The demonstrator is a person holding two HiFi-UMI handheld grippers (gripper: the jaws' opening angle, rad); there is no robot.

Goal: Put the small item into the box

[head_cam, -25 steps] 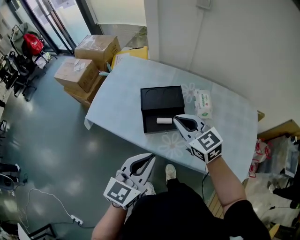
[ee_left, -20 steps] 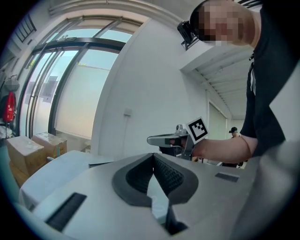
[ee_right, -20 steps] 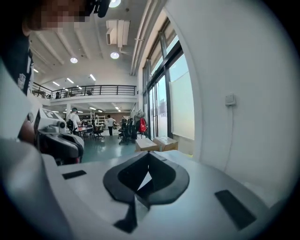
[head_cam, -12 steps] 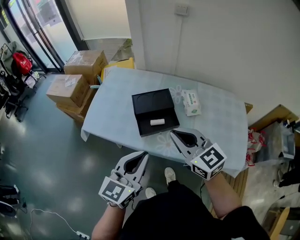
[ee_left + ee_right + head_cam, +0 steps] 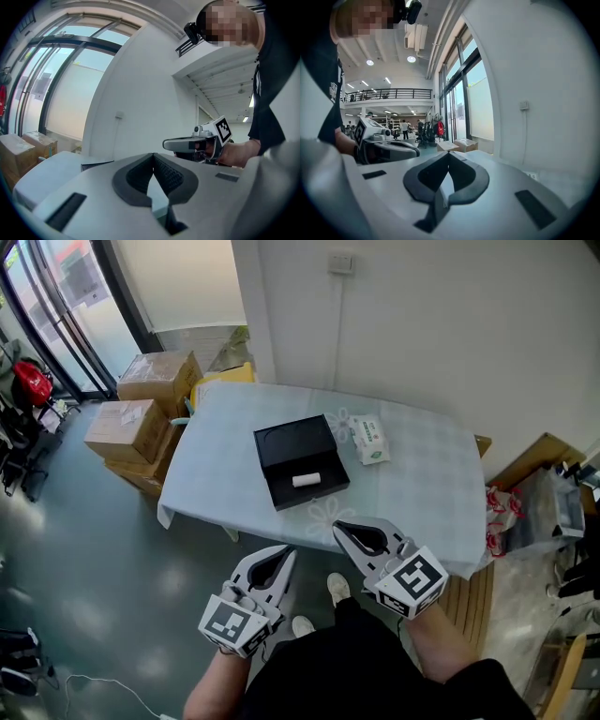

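My left gripper (image 5: 287,553) hung short of the near edge of the table (image 5: 412,486), a rectangular one under a pale blue cloth printed with flowers. Its jaws were pressed together with nothing between them. My right gripper (image 5: 338,525) was just beside it, its tips over that near edge in the head view, and its jaws were likewise closed and empty.

The flat black box (image 5: 281,439) lay open near the middle of the table, angled to its edges. Its far half showed a bare round recess. The small white cylindrical item (image 5: 307,480) lay on its side in the near half, well apart from both grippers. A white and green soft pack of wipes (image 5: 368,440) lay just beside the box, towards the far right corner.

On the floor past the left edge stood two brown cardboard cartons (image 5: 155,381), both closed, so I could not tell their contents
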